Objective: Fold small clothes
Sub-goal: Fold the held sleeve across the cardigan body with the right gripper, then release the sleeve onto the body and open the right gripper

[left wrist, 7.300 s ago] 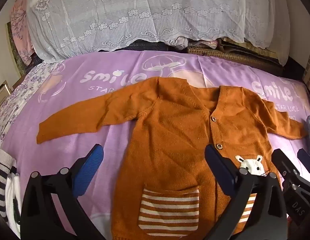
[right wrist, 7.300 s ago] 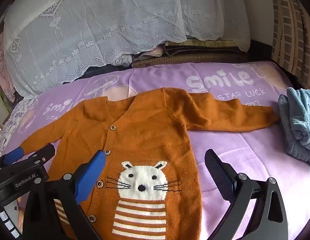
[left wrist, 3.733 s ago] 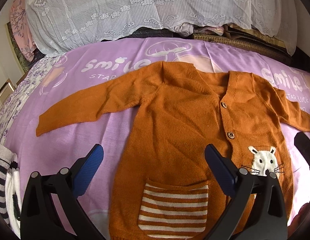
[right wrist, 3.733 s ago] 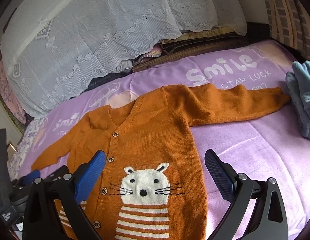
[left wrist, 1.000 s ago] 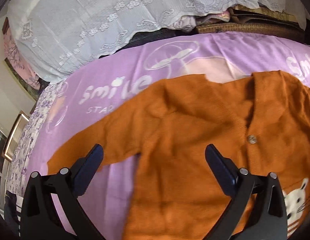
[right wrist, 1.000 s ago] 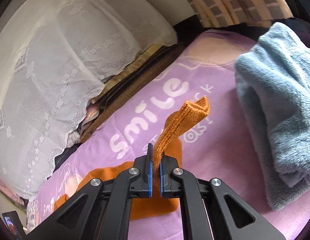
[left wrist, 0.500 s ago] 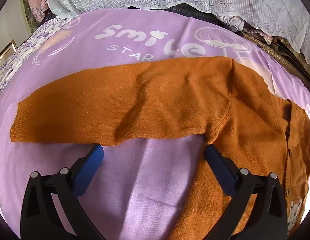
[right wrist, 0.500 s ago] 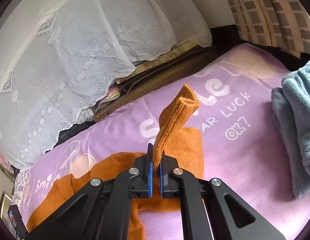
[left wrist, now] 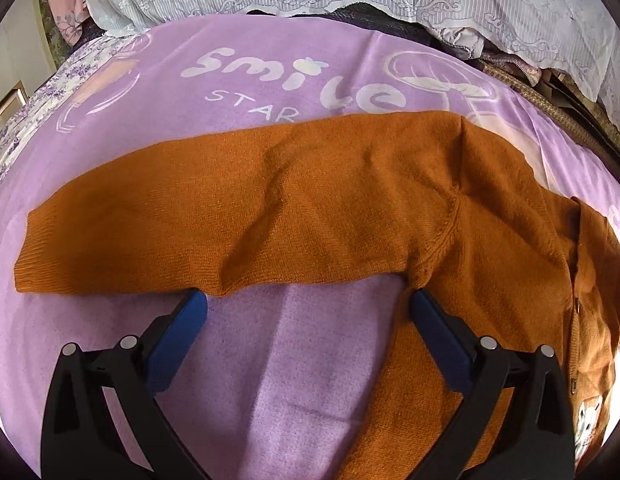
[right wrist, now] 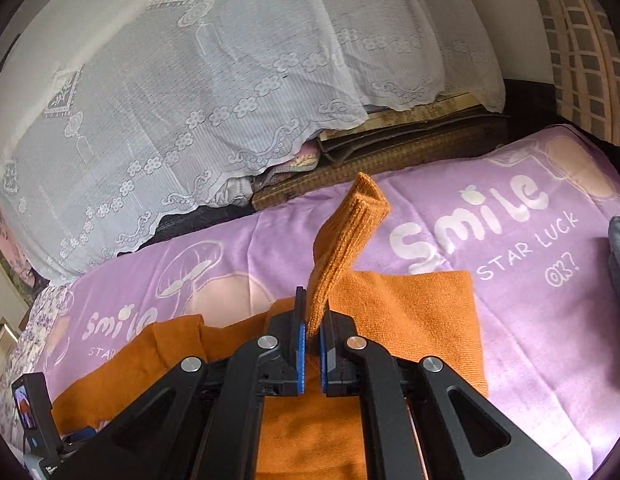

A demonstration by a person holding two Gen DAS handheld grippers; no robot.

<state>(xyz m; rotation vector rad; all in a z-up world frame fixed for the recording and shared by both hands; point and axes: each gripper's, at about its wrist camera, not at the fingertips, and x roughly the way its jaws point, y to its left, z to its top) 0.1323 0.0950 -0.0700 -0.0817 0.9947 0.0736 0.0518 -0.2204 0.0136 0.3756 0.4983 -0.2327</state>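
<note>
An orange knit cardigan [left wrist: 489,264] lies flat on a purple blanket [left wrist: 294,360]. Its left sleeve [left wrist: 214,220] stretches out to the left. My left gripper [left wrist: 306,304] is open, its blue-padded fingers just below the sleeve's lower edge, near the armpit. My right gripper [right wrist: 312,320] is shut on the right sleeve's cuff [right wrist: 349,224] and holds it up over the cardigan's body [right wrist: 405,312], with the sleeve folded back on itself.
A white lace cover [right wrist: 214,80] drapes over piled things behind the blanket. A blue-grey towel [right wrist: 619,248] lies at the right edge. Floral bedding [left wrist: 14,128] lies at the left. The left gripper's body [right wrist: 34,420] shows at lower left.
My right gripper has carried the cuff further left over the cardigan's body. My left gripper has moved closer to the left sleeve's lower edge.
</note>
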